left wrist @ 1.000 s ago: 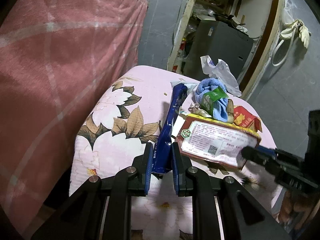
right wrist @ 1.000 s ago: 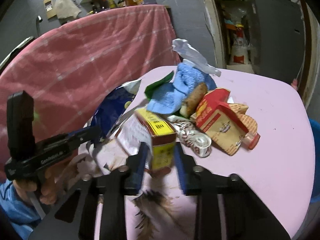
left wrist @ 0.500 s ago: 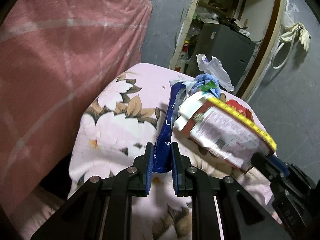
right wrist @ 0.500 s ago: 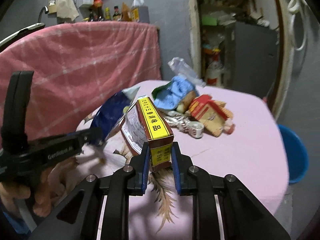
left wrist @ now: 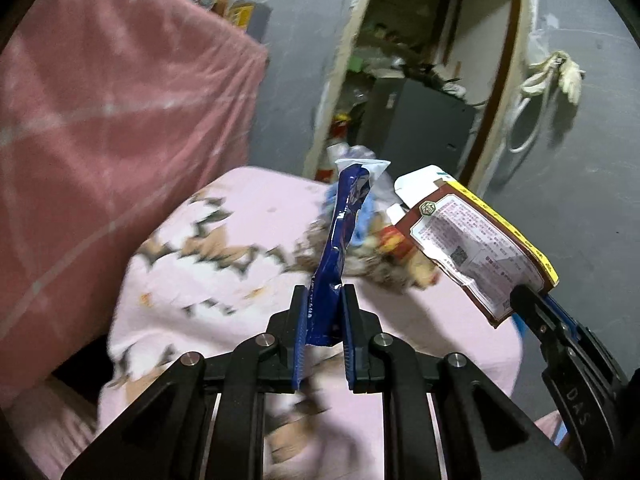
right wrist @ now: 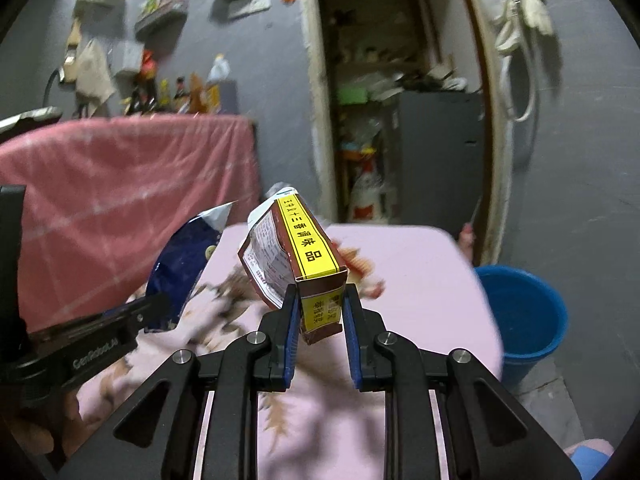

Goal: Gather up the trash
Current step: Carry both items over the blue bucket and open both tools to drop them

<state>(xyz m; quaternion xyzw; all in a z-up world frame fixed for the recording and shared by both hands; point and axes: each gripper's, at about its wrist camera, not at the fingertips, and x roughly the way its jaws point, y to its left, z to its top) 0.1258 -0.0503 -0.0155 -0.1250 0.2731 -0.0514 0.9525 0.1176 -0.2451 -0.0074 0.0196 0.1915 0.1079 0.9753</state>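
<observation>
Left gripper (left wrist: 324,300) clamps blue wrapper (left wrist: 340,236), center frame; right gripper (right wrist: 320,300) clamps brown-yellow carton (right wrist: 304,256), above pink floral tablecloth (right wrist: 420,272); blue bucket (right wrist: 524,312) right.

your left gripper (left wrist: 324,332) has matt black plastic fingers with ribbed blue pads and bright metal pins at the joints. the blue wrapper (left wrist: 340,240) in it is glossy crinkled foil with a silvery inside. your right gripper (right wrist: 320,320) looks the same; its box (right wrist: 300,256) is smooth printed cardboard, brown and yellow, torn at the edges. the worktop (right wrist: 420,264) wears a soft matt pink cloth with a leaf print. the bucket (right wrist: 524,312) is smooth blue plastic. the pink checked cover (left wrist: 100,120) looks like woven cloth.
</observation>
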